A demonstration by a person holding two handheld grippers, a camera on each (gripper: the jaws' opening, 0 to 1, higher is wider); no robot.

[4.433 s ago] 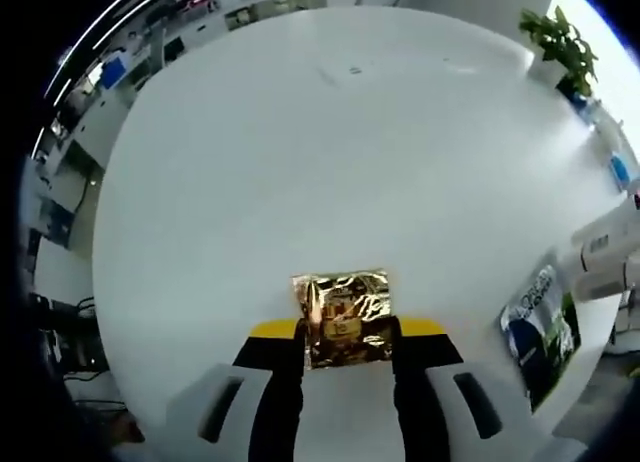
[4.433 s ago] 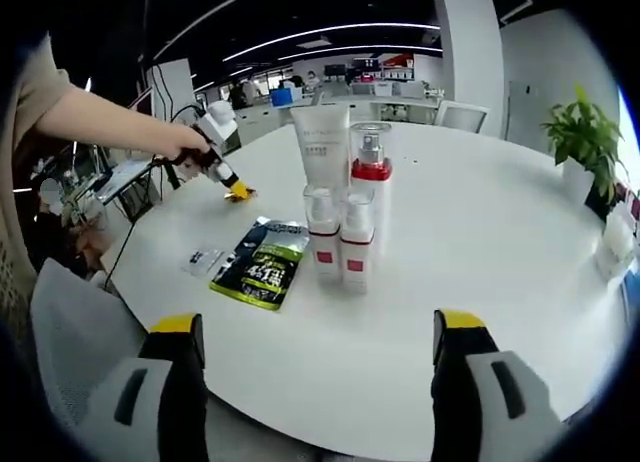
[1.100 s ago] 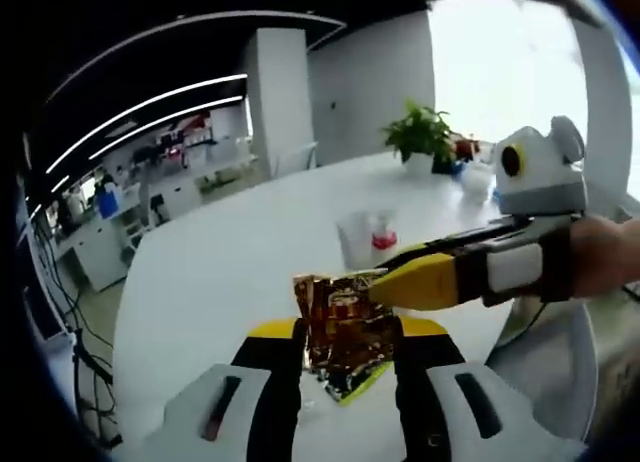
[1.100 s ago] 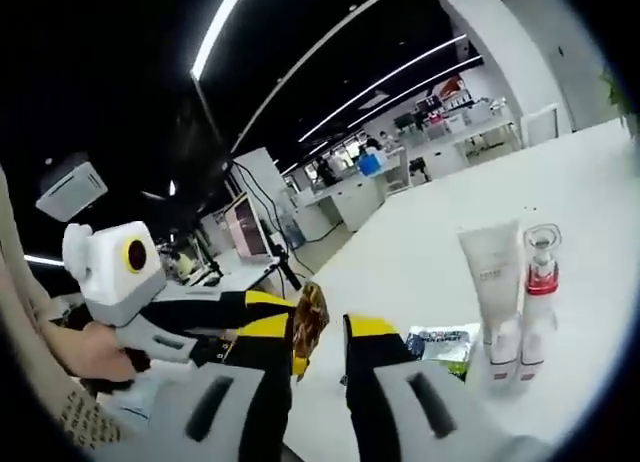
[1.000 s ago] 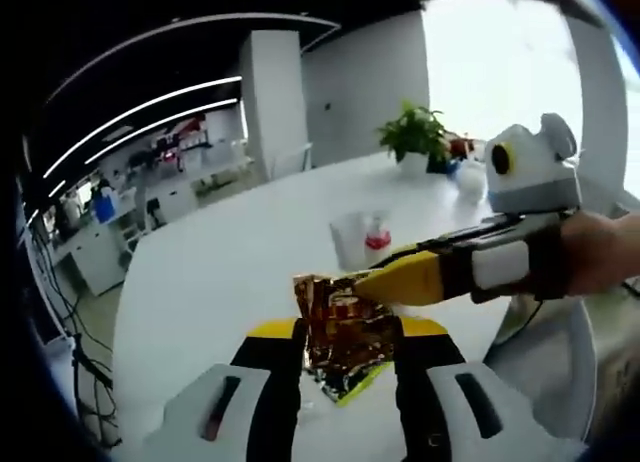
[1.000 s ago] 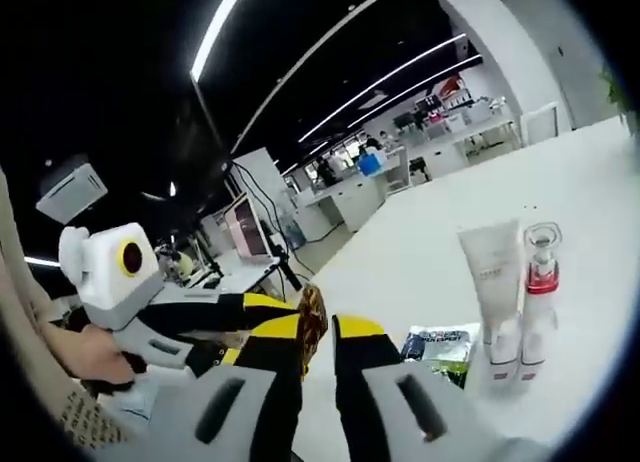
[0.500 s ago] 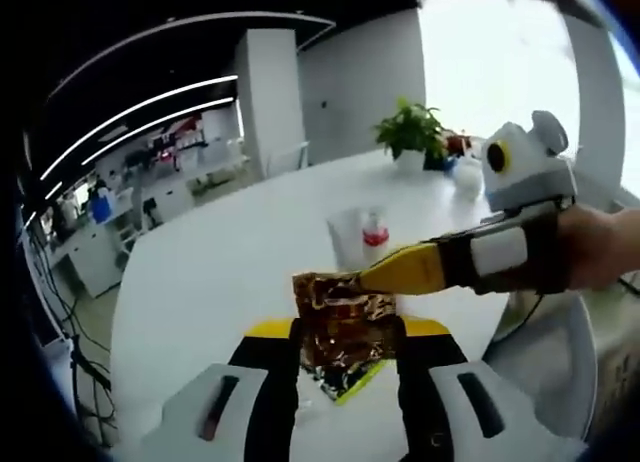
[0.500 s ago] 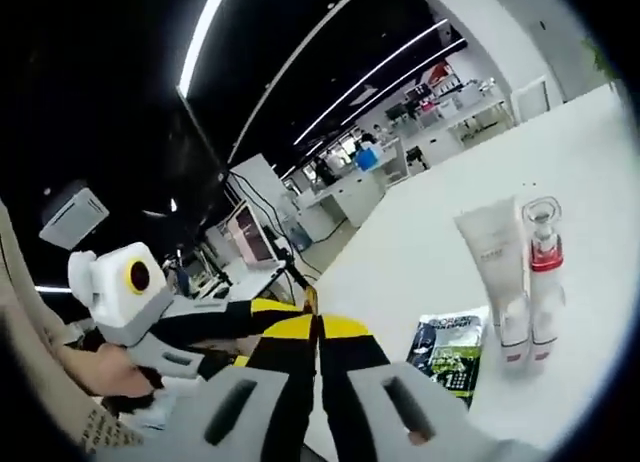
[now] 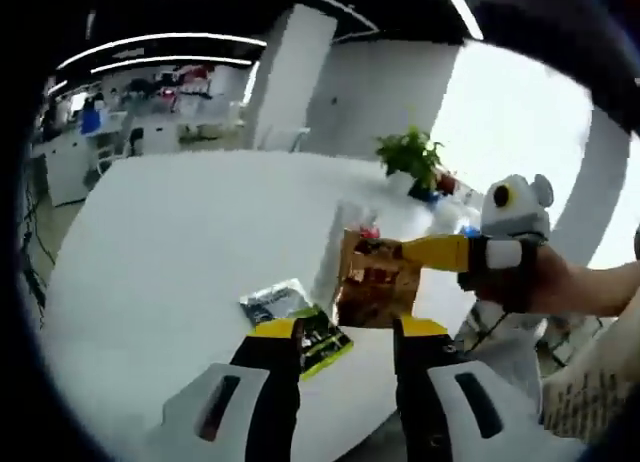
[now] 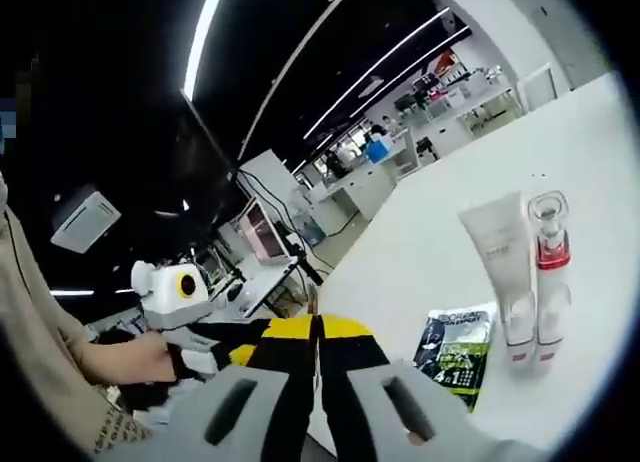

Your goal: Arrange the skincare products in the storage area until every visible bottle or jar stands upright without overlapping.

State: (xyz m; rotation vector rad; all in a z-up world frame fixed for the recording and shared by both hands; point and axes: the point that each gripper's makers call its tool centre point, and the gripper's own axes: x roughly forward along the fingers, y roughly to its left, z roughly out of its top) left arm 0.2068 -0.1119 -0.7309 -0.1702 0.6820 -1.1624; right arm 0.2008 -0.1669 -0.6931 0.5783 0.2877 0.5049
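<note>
In the left gripper view, my left gripper [image 9: 345, 344] stands with its jaws apart and nothing between them. Just ahead of its tips hangs the gold foil sachet [image 9: 377, 278], pinched at its upper edge by the right gripper [image 9: 392, 250], which comes in from the right with a hand [image 9: 540, 285] behind it. Below and left of the sachet, a dark green-and-black pouch [image 9: 296, 320] lies flat on the white surface [image 9: 170, 242]. The skincare bottles sit beyond the sachet, mostly hidden by it.

In the right gripper view, my right gripper [image 10: 318, 334] has its jaws pressed together on the thin edge of the gold foil sachet [image 10: 313, 300], seen edge-on as a sliver. Ahead and to the right, the white tube [image 10: 496, 244] and the red-collared pump bottle [image 10: 549, 244] stand upright, touching, with two small white bottles [image 10: 532, 327] in front of them; the dark pouch [image 10: 457, 351] lies just to their left. The left gripper [image 10: 235, 344] shows at the left.

I judge the sachet light, soft and crinkly, likely slick; it will flop, so a grip on the sealed edge suits it. It cannot stand upright, so I would lay it flat apart from the bottles.
</note>
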